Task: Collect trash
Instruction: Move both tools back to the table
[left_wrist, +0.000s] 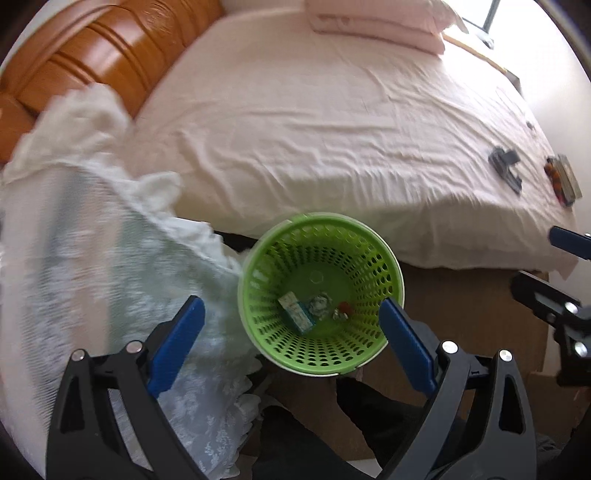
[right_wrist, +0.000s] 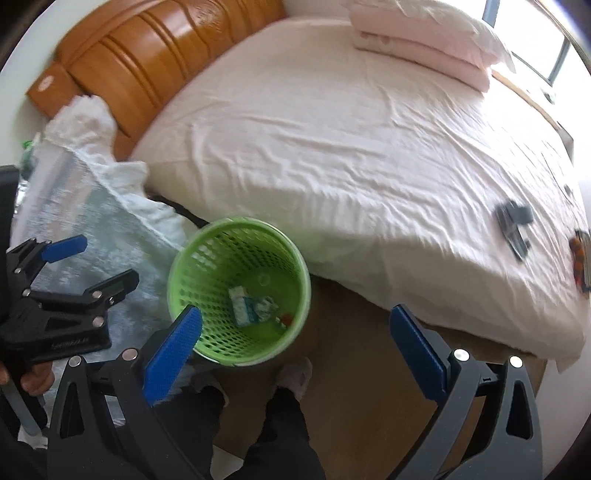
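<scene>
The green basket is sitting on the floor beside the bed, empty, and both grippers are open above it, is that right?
Not quite: the green basket is not empty. The left wrist view shows a small carton, a crumpled wrapper and a small red scrap on its bottom. The rest holds: it stands beside the bed, and the left gripper and right gripper are open.

Daylight is pouring in from the window (left_wrist: 484, 22) at upper right, overexposing the bed (left_wrist: 332, 122) near it, while fisheye distortion is bending both views' edges and motion blur is smearing the lace cloth (left_wrist: 92, 258) at left.
</scene>
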